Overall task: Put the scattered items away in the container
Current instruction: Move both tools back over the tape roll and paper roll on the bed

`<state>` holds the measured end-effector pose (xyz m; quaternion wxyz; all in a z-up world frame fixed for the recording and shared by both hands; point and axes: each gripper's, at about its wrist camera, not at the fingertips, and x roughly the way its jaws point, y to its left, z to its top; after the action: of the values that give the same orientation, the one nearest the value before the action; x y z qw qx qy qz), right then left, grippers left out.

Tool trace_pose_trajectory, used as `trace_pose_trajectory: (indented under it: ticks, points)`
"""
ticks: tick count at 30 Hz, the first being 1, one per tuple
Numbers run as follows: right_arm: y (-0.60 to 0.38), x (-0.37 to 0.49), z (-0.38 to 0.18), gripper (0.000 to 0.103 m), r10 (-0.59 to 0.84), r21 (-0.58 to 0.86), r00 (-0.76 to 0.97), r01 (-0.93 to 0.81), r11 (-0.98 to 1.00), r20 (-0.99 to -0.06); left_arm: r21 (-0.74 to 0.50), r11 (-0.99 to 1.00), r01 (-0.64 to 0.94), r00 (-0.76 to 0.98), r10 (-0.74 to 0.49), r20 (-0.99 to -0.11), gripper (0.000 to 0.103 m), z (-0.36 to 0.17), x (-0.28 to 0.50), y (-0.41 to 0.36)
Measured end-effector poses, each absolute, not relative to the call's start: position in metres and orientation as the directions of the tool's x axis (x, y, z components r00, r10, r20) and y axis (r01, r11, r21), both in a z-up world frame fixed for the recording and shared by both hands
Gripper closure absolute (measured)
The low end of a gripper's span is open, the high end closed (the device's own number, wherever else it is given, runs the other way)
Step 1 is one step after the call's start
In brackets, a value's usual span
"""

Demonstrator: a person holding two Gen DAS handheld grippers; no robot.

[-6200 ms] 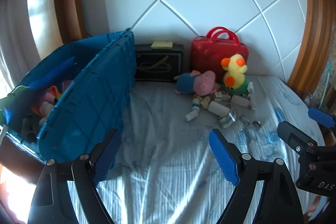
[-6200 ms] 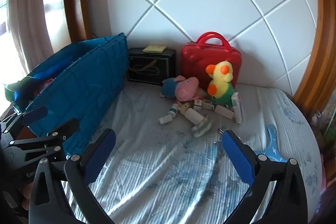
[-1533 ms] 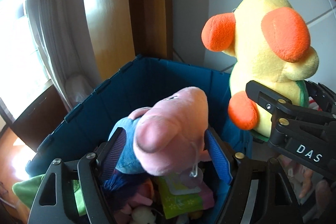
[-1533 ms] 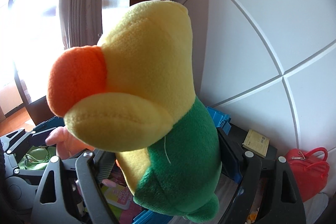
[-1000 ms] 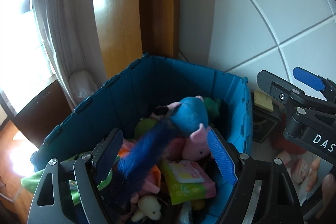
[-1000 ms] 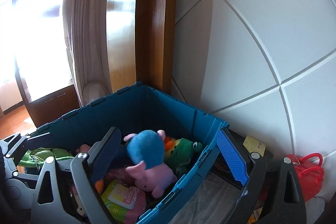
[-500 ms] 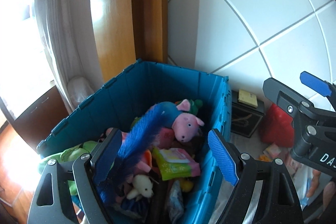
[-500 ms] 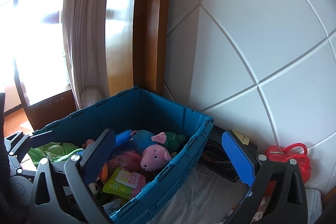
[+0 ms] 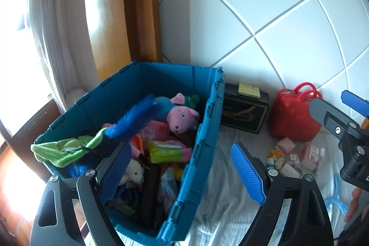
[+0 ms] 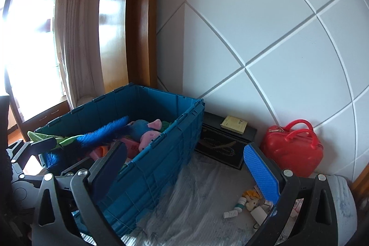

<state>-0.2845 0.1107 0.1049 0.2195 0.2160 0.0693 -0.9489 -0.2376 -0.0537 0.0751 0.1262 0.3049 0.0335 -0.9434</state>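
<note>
The left gripper (image 9: 182, 172) is being held above the near corner of the blue crate (image 9: 205, 144), its jaws spread wide and nothing gripped. The right gripper (image 10: 184, 174) is likewise being held with jaws spread and empty, beside the crate's long wall. A pink pig plush (image 9: 178, 115) is seen lying inside the crate on top of the other toys, next to a blue feather duster (image 9: 132, 119). Small bottles and boxes (image 9: 290, 158) are seen scattered on the white sheet (image 9: 221, 188) in front of a red case (image 9: 293, 117), well apart from the crate.
</note>
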Motion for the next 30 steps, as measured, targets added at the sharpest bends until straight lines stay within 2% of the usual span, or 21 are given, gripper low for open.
trace_pose_trajectory:
  ticks: [9,19,30]
  points:
    - [0.225,-0.266,0.082,0.000,-0.275,-0.047,-0.832,0.338,-0.940,-0.482,0.013,-0.991,0.136,-0.799,-0.117,-0.590,0.014,0.055,-0.250,0.049]
    - [0.362,-0.294,0.025,0.000,-0.143,0.010,-0.802,0.169,-0.986,-0.579,0.044,-0.999,0.021,-0.738,-0.045,-0.673,0.014,0.001,-0.305,0.159]
    - [0.439,-0.345,-0.069,0.000,-0.066,0.037,-0.686,0.057,-0.998,-0.724,0.070,-0.995,-0.071,-0.630,-0.009,-0.776,0.014,-0.086,-0.367,0.223]
